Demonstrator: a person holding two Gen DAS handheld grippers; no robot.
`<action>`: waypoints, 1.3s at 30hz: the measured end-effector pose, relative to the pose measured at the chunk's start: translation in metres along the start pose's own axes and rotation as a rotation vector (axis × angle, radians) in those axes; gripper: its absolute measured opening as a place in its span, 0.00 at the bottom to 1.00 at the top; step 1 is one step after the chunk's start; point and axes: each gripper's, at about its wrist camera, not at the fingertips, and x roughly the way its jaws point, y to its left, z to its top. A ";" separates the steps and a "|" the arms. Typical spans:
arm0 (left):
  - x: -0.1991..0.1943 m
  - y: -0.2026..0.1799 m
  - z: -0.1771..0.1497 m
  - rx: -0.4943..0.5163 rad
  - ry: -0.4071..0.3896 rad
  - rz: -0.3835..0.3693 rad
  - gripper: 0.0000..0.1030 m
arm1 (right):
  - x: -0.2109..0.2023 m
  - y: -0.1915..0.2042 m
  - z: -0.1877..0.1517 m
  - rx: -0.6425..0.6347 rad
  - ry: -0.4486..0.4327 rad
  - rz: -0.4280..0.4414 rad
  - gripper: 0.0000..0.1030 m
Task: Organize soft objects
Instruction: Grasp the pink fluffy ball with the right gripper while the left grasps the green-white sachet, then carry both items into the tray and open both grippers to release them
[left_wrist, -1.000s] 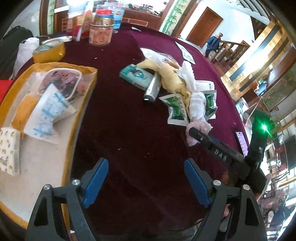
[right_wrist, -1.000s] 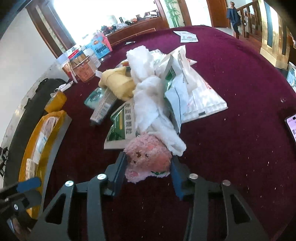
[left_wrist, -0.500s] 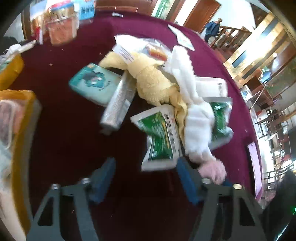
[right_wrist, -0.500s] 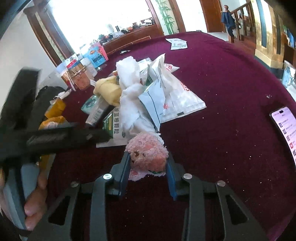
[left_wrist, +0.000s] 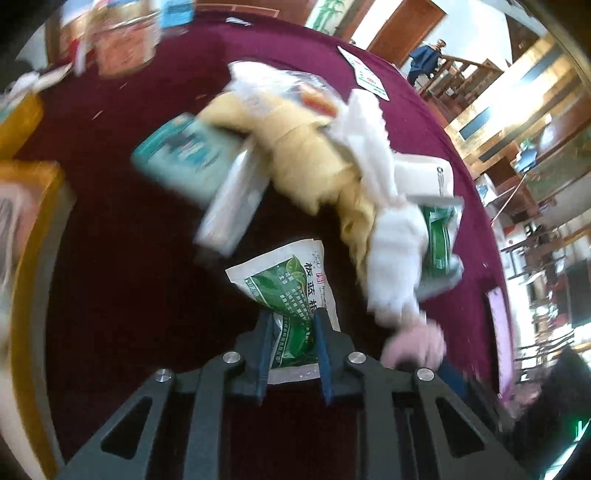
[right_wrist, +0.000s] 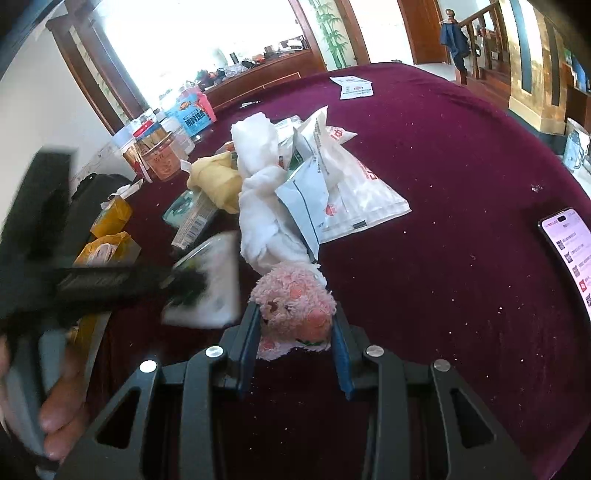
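The left gripper is clamped tight on a green and white packet. The packet is squashed between the two blue pads, and its low end is hidden behind them. In the right wrist view the same packet is only a white blur beside the dark left gripper.

The right gripper is clamped on a pink fluffy toy, one pad pressing each side. The toy sits at the near end of the pile on the red desk. In the left wrist view the toy is a smeared pink patch, partly cut off by the gripper frame.

Behind it lies a white cloth, twisted over a yellow cloth. Flat white bags lie next to them, partly under the cloth. A teal pack is blurry and its label cannot be read. A phone is cut off at the right edge. A hand shows low on the left, mostly hidden.
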 end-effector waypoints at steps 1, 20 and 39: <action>-0.006 0.006 -0.006 -0.014 0.004 -0.010 0.21 | 0.001 0.001 0.001 -0.006 0.001 -0.005 0.34; -0.098 0.069 -0.090 -0.113 -0.073 -0.230 0.21 | -0.031 0.049 -0.031 -0.004 0.040 0.156 0.34; -0.202 0.132 -0.125 -0.223 -0.253 -0.210 0.21 | -0.054 0.143 -0.036 -0.140 0.066 0.375 0.34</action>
